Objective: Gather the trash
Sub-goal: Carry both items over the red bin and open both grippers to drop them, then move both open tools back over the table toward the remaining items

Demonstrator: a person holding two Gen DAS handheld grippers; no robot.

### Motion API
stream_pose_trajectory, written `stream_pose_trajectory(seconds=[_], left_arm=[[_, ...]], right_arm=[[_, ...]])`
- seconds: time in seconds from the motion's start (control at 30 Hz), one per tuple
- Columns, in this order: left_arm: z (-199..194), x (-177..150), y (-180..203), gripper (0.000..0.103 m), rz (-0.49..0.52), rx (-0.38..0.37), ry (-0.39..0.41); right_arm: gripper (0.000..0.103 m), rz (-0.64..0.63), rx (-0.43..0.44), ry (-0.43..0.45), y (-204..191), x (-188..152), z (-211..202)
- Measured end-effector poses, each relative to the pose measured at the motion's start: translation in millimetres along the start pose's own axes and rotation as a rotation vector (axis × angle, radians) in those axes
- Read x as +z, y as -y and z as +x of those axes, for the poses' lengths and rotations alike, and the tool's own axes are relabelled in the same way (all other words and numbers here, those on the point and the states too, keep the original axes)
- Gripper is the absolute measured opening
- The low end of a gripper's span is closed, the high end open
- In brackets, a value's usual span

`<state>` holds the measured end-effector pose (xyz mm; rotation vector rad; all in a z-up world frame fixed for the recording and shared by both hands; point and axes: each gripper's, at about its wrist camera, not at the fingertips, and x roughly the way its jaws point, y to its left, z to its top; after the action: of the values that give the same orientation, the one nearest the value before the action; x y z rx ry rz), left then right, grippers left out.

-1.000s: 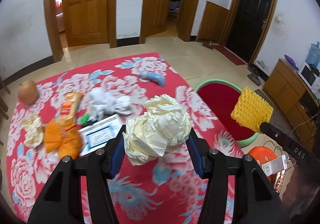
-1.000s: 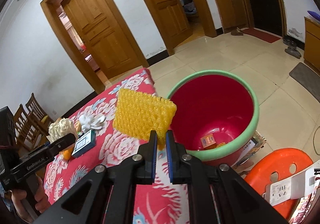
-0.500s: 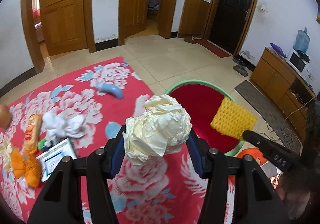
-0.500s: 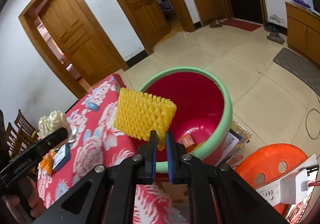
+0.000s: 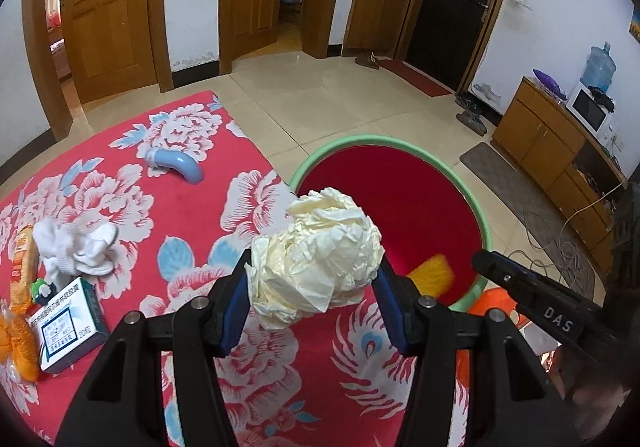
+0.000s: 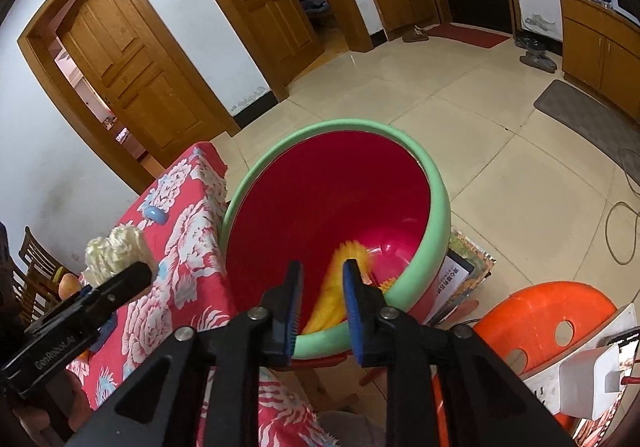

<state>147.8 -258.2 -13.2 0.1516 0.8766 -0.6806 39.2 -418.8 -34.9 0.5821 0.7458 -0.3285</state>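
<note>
My left gripper [image 5: 312,279] is shut on a crumpled cream paper ball [image 5: 320,251], held over the table edge beside the red bin with the green rim [image 5: 352,143]. My right gripper [image 6: 322,275] hangs over that bin [image 6: 336,125] with its jaws opening. A yellow bubble-wrap piece [image 6: 340,295] is blurred below the jaws, loose inside the bin, and no pad presses on it. The left wrist view shows the same yellow piece [image 5: 432,273] low in the bin, past the right gripper's tip [image 5: 484,259].
The table wears a red floral cloth [image 5: 120,207]. On it lie a white rag [image 5: 76,243], a blue curved piece [image 5: 180,165], a small box [image 5: 68,323] and an orange snack packet [image 5: 20,259]. An orange stool [image 6: 552,311] stands right of the bin.
The right jaws have parted and the yellow bubble wrap has dropped out of them into the bin. My left gripper has carried the paper ball right, toward the bin.
</note>
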Motion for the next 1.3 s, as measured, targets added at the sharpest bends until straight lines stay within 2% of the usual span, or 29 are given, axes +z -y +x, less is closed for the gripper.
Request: stream_pose_trajectory(seconds=[0.43,0.53,0.6,1.03,1.3], left_arm=[[27.2,13.8,25.1,0.057,0.043,-0.022,-0.022],[30.8,14.1,30.5,0.063,0.054,-0.032,-0.015],[30.2,14.0,32.6,0.074,0.052,-0.036,-0.004],[7.5,10.8,15.4,0.076,-0.039,-0.005,0.020],[-27.5,-1.7,-5.7,0.076,-0.109,0.049,0.051]], right_arm=[[0.036,0.027,-0.008,0.067,8.8,5.6,-25.2],[0.036,0.038,-0.008,0.071,13.1,5.3,-27.5],[0.036,0.038,-0.012,0.070,14.0,5.8,-28.0],[0.040,0.051,0.014,0.090,11.9,3.8,-38.7],[0.050,0.021,0.058,0.103,-5.6,-6.3,-51.4]])
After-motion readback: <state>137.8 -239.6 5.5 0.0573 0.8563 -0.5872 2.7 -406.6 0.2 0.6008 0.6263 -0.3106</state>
